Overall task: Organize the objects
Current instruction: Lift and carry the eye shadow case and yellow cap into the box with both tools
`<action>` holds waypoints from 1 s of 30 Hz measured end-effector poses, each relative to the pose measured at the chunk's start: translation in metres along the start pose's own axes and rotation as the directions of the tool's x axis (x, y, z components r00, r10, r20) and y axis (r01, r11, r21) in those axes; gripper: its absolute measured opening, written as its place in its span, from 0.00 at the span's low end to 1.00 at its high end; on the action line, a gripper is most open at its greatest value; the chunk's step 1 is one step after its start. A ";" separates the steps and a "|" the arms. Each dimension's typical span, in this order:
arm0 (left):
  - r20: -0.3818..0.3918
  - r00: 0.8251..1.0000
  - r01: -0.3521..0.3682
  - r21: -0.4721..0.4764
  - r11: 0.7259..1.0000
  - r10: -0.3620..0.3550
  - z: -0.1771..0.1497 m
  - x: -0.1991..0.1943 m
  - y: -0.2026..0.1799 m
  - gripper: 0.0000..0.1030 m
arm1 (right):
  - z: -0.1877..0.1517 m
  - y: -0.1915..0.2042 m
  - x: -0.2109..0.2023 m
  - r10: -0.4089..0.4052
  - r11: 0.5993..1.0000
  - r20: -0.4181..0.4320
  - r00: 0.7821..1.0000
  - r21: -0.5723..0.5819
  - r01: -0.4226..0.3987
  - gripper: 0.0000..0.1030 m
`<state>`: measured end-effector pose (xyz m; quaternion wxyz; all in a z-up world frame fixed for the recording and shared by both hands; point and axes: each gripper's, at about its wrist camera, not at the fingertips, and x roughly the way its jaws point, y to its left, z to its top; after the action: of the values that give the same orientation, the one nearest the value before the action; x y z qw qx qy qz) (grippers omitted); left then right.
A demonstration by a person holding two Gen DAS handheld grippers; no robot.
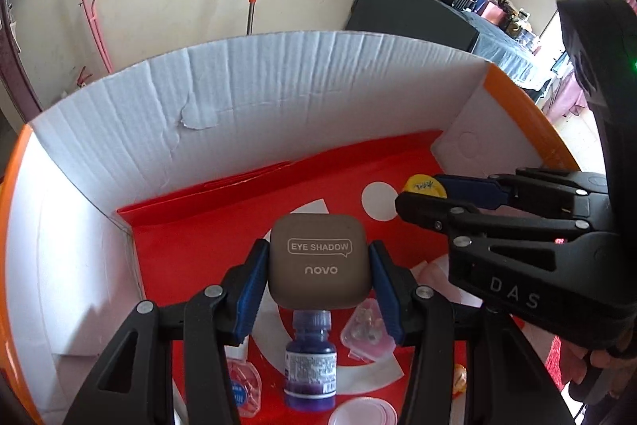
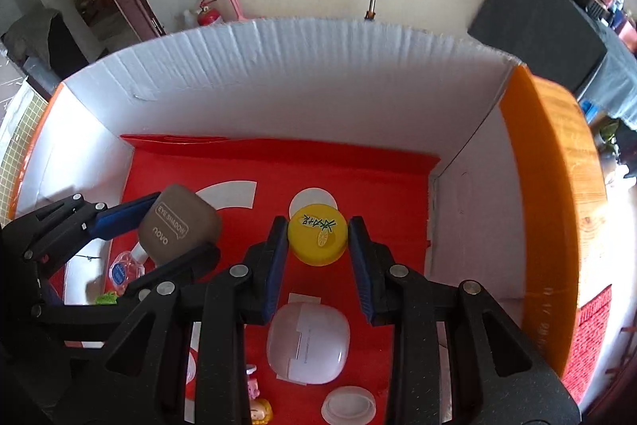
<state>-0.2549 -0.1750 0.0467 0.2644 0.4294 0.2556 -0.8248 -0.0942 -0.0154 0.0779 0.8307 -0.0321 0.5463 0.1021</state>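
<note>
Cluttered room behind, but all the action is over a white cardboard box (image 2: 302, 86) with orange outer walls and a red liner on its floor. Going left to right: the left gripper (image 1: 318, 265) has its jaws clamped on the two sides of a taupe eye shadow case (image 1: 318, 267), held above the floor with a purple bottle (image 1: 310, 361) and a small clear case (image 1: 366, 331) just below the jaws. The right gripper (image 2: 318, 239) is pinching a yellow cap (image 2: 317, 236) side to side, and a white pod-shaped case (image 2: 308, 341) sits under its jaws. If it were me, I'd lower each onto bare red liner ahead of the fingertips, not onto the clutter beneath, and only let go once the thing sits flat.
</note>
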 end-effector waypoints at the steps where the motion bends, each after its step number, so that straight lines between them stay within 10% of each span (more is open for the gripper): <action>1: -0.001 1.000 -0.002 -0.002 1.000 0.002 0.000 0.001 0.000 0.51 | 0.000 -0.001 0.001 -0.004 1.000 0.000 1.000 0.003 0.004 0.29; 30: -0.040 0.995 -0.097 -0.020 0.995 0.097 -0.002 0.019 0.004 0.51 | 0.005 -0.008 0.023 -0.072 0.997 -0.075 0.995 0.009 0.073 0.29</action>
<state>-0.2603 -0.1803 0.0286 0.3038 0.4545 0.2487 -0.7995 -0.0794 -0.0194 0.0580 0.8132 -0.0506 0.5758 0.0674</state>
